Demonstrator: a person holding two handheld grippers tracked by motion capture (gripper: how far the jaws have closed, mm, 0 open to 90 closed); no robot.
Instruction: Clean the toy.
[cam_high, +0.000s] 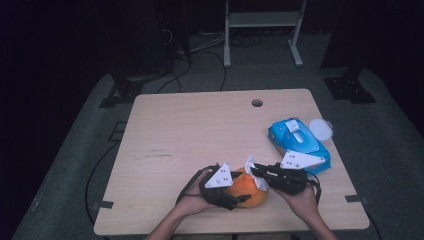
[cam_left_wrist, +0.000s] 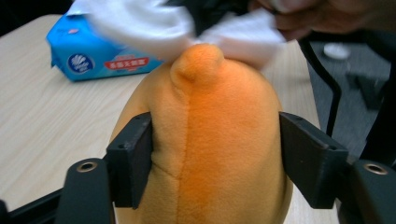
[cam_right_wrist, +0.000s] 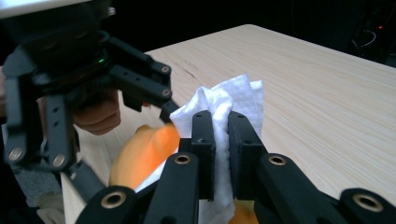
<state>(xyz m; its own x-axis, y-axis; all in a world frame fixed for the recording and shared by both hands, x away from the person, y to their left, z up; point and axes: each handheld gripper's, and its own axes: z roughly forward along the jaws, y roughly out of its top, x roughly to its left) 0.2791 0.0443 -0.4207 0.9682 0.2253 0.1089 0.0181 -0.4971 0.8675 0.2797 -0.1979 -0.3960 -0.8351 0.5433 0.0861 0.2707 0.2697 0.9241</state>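
Observation:
An orange plush toy (cam_high: 251, 196) lies near the table's front edge. My left gripper (cam_high: 234, 194) is shut on it, and in the left gripper view both black pads press into the sides of the plush toy (cam_left_wrist: 219, 140), whose small nub points away. My right gripper (cam_high: 258, 173) is shut on a white wipe (cam_high: 251, 165) and holds it against the top of the toy. In the right gripper view the wipe (cam_right_wrist: 233, 100) is pinched between my right gripper's (cam_right_wrist: 222, 128) jaws. The left gripper (cam_right_wrist: 70, 79) stands just beyond it, with the toy (cam_right_wrist: 144, 151) below.
A blue pack of wet wipes (cam_high: 299, 142) lies at the right side of the table, with a round white lid (cam_high: 320, 129) beside it near the edge. The wooden table (cam_high: 190, 130) has a cable hole (cam_high: 257, 103) at the back.

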